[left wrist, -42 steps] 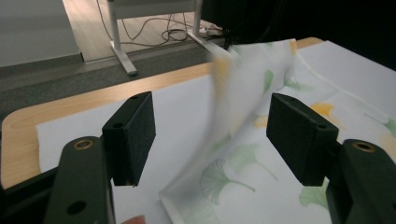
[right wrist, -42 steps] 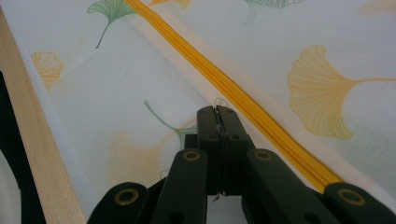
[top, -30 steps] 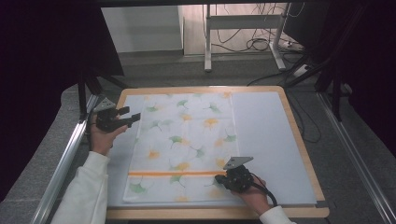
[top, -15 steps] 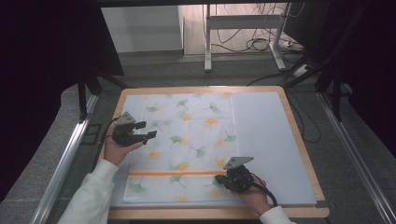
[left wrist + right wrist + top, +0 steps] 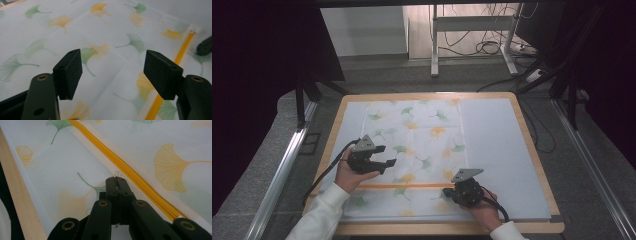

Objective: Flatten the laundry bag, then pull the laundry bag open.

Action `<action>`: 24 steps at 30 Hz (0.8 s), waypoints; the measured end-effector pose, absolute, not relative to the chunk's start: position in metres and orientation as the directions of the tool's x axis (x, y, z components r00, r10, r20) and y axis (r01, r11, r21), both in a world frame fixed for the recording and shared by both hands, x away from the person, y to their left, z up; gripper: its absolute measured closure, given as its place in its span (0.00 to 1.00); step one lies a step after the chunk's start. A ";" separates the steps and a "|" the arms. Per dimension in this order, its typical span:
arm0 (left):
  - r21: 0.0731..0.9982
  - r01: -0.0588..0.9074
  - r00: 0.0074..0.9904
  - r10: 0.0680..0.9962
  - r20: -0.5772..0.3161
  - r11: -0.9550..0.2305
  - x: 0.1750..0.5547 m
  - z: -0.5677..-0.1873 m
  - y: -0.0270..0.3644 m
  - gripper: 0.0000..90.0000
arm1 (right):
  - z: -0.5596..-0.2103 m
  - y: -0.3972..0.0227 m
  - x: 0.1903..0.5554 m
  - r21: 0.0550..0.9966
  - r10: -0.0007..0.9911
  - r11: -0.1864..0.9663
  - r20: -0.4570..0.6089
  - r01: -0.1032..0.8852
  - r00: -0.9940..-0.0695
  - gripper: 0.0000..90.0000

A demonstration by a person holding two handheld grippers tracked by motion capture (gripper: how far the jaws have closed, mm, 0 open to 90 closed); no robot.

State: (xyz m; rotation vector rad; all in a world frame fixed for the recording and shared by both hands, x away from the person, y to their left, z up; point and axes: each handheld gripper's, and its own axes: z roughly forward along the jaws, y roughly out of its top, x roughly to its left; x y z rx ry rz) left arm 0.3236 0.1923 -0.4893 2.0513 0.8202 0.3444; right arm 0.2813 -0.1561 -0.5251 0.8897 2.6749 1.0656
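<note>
While the person's left hand (image 5: 346,172) comes in from the lower left of the high view, the left gripper (image 5: 384,156) it carries hangs over the left part of the ginkgo-print cloth (image 5: 422,135), its two black jaws standing wide apart with nothing between them. Seen from the left gripper view, that gripper (image 5: 112,71) looks down between its two pads on bare fabric printed with green and orange leaves, the pads clear of the cloth (image 5: 105,32), and the yellow zipper (image 5: 172,75) runs off past the right-hand pad. The cloth lies flat on a pale mat (image 5: 497,145) that covers a wooden-edged table (image 5: 532,145); it takes up the left and middle of the mat, and the zipper (image 5: 404,186) crosses it as an orange line near the person's edge. Further right along that line sits the right gripper (image 5: 451,192), low on the cloth at the zipper's right end, held by the right hand (image 5: 482,210). From the right gripper view its jaws are pressed together, the right gripper (image 5: 116,179) pinching a small fold of the white fabric (image 5: 75,177) just beside the zipper (image 5: 130,172), with a fine thread showing at the tips. The table's wooden rim (image 5: 22,202) runs along the left of that view.
</note>
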 end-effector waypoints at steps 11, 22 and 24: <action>0.806 0.410 0.781 0.620 -0.069 -0.427 0.309 -0.492 0.172 0.34 | -0.517 -0.167 0.272 0.692 0.591 0.528 0.116 0.492 -0.798 0.99; 0.800 0.408 0.798 0.597 -0.079 -0.440 0.313 -0.493 0.165 0.33 | -0.519 -0.165 0.263 0.676 0.591 0.545 0.109 0.495 -0.799 0.99; 0.801 0.391 0.811 0.581 -0.068 -0.453 0.310 -0.491 0.158 0.33 | -0.519 -0.167 0.262 0.676 0.595 0.544 0.108 0.498 -0.796 0.99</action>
